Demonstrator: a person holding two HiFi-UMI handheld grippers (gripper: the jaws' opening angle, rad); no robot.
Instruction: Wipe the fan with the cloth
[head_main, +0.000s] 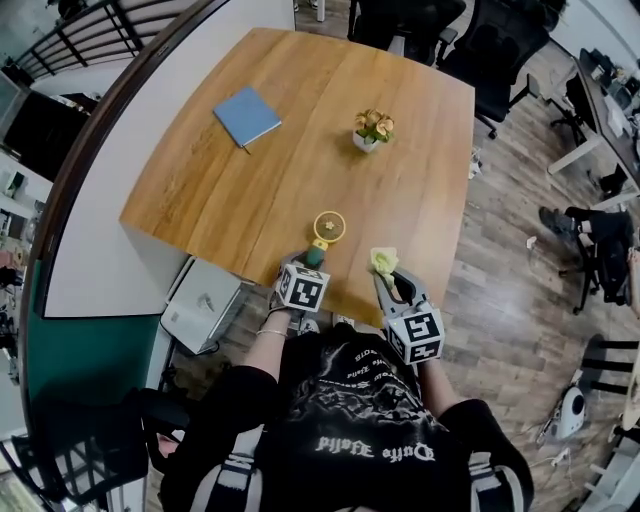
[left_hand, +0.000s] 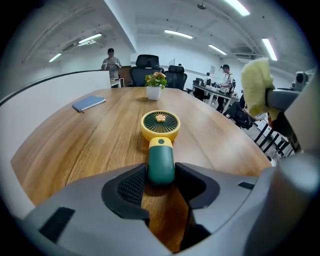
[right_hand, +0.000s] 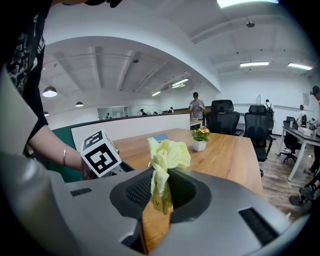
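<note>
Left gripper (left_hand: 161, 176) jaws are closed around the dark green handle of the fan (left_hand: 160, 124), with a pad set against each side of it. The fan is laid flat on the wooden tabletop (head_main: 300, 130), its round yellow head pointed away from the gripper and its handle end tucked between the jaws. In the head view the fan (head_main: 328, 226) is seen near the tabletop's near edge, directly ahead of the left gripper (head_main: 313, 260).

A crumpled pale yellow cloth (right_hand: 167, 155) is pinched in the right gripper (right_hand: 161, 189), bunched above the jaws with a strip hanging down between them. In the head view the cloth (head_main: 383, 261) is held just beside the fan, to its right, apart from it, over the near edge, and the right gripper (head_main: 388, 272) is seen right behind it.

A small white pot (head_main: 366, 141) with orange and yellow flowers in it is placed farther out on the tabletop, well apart from the fan. A blue notebook (head_main: 247, 115) is laid toward the far left.

The left gripper is tilted steeply down onto the tabletop, and a bracelet is worn on the wrist (head_main: 272, 331) behind it. The right gripper is angled less steeply, both being held side by side close before the person's body. Each gripper's marker cube (head_main: 302, 287) is turned upward toward the head camera.
</note>
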